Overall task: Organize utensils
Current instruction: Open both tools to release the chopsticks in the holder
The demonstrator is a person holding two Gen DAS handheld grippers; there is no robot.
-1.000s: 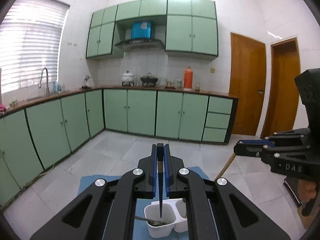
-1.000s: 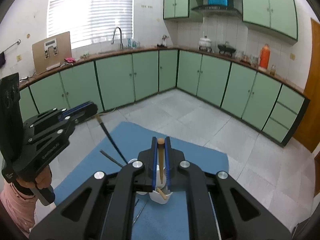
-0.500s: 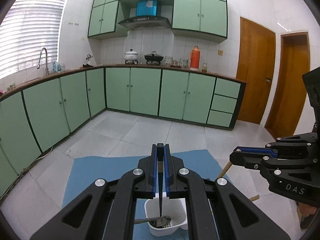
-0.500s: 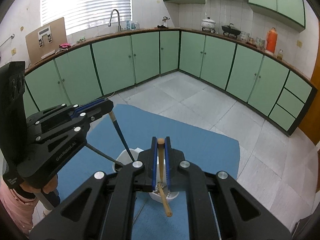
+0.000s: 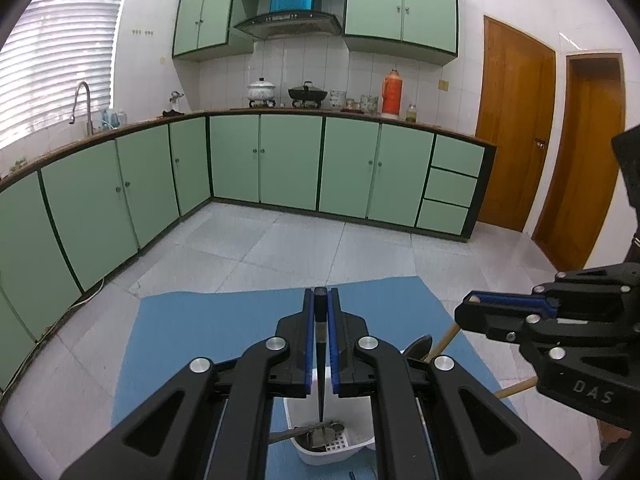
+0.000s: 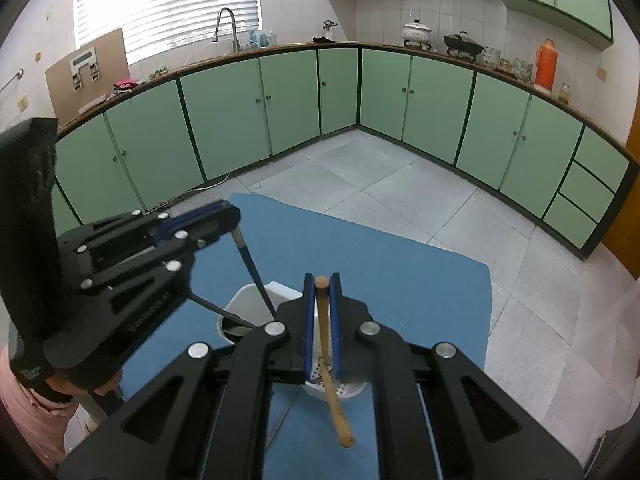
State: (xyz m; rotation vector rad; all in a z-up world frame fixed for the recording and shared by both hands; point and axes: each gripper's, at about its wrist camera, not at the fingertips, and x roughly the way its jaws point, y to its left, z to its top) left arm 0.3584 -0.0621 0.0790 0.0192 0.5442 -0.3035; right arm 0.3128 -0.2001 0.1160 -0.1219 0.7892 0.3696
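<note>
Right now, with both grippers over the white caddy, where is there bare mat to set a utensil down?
The blue mat is bare on its far side, between the white caddy and the tiled floor. It is crowded at the caddy: the left gripper holds a dark-handled utensil there, and the right gripper holds a wooden-handled utensil.

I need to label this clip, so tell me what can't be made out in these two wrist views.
- Left wrist: lower end of the dark utensil in the white holder, too small and dark to identify.
- Right wrist: holder's contents, hidden by the right gripper.
- Right wrist: wooden utensil head, hidden.
</note>
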